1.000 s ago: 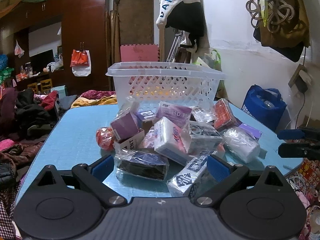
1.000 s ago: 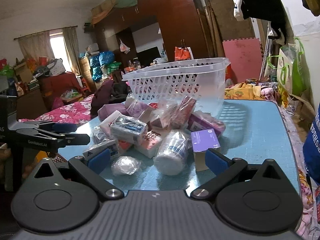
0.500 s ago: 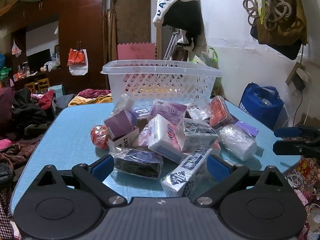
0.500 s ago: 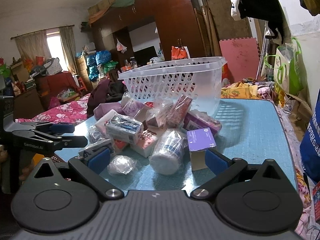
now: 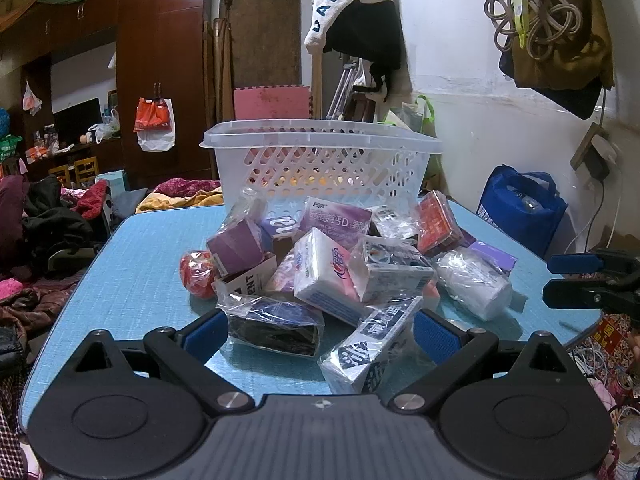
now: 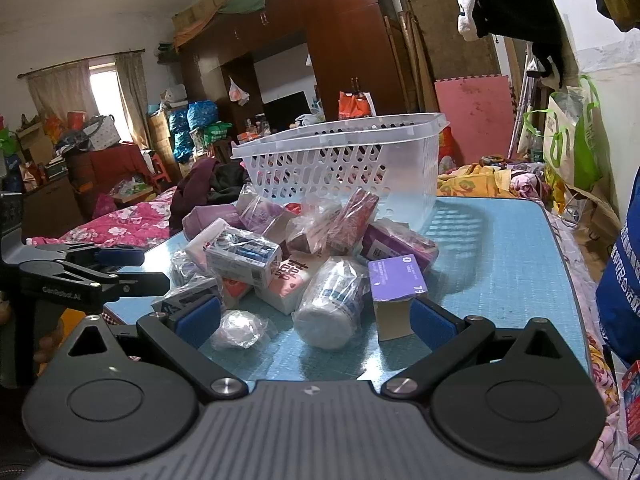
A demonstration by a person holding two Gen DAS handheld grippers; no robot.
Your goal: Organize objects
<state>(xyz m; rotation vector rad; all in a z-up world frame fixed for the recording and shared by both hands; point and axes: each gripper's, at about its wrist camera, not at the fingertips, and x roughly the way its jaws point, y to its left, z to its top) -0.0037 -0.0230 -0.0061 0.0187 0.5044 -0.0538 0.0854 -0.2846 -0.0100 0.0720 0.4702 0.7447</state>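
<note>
Plastic-wrapped packets [image 5: 320, 276] heaped just ahead — both tongs [image 5: 320, 330] [image 6: 316, 316] gaping.

Dim indoor light, a bright window [image 6: 102, 80] far left, glare on plastic wrappers, edges bent by fisheye

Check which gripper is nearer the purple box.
Right. The right gripper has the purple box just ahead by its right finger; the left gripper sits across the pile.
</note>
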